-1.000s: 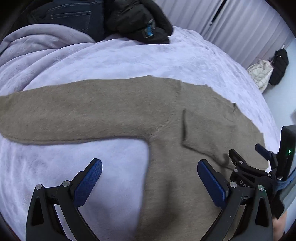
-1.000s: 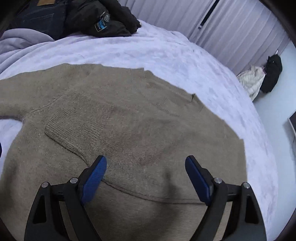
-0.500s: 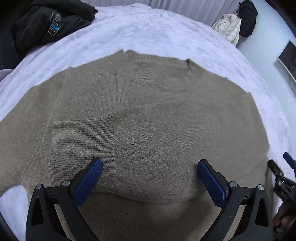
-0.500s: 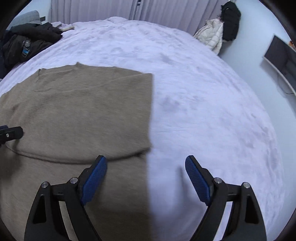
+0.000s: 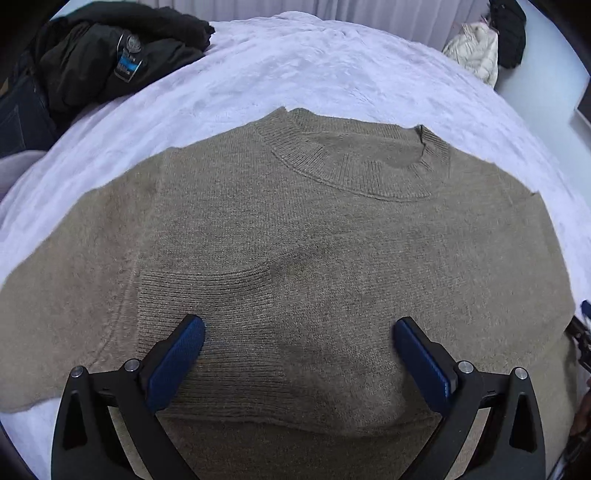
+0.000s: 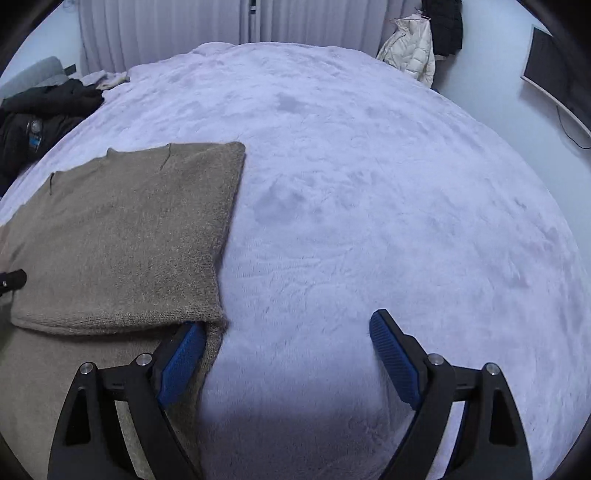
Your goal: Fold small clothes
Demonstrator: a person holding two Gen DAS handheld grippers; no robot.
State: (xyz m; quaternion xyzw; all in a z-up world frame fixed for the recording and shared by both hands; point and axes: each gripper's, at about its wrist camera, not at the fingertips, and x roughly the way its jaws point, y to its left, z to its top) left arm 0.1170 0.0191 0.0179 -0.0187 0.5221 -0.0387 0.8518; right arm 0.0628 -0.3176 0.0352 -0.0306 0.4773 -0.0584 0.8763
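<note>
Here the brown knit sweater (image 5: 332, 258) lies flat on a bed covered with a pale lilac fleece blanket (image 5: 295, 66). Its ribbed round collar (image 5: 354, 166) points toward the far side of the bed, and one sleeve is folded across the chest so that its ribbed cuff (image 5: 207, 295) lies on the body of the garment.

The left gripper (image 5: 298, 354) hangs over the lower chest of the sweater, pointing steeply down. Its jaws stand wide apart with nothing between the blue pads (image 5: 177, 362) except the knit lying below them; whether the tips touch the fabric cannot be told.

The right gripper (image 6: 287, 356) sits at the folded side edge of the sweater (image 6: 118, 236), which in its view fills the left part of the picture. Its jaws are also spread wide and grip nothing. The left pad (image 6: 183, 363) lies just at the corner where the folded layer ends, seemingly tucked beside or slightly under that edge, while the other pad (image 6: 393, 362) is over bare blanket (image 6: 369, 184).

At the far left corner of the bed lies a heap of dark clothes (image 5: 110, 55), with dark jeans (image 5: 18, 114) beside it. Beyond the bed, a white puffer jacket (image 6: 410, 48) and a black garment (image 6: 443, 22) hang by the wall, near pale curtains (image 6: 166, 26).
</note>
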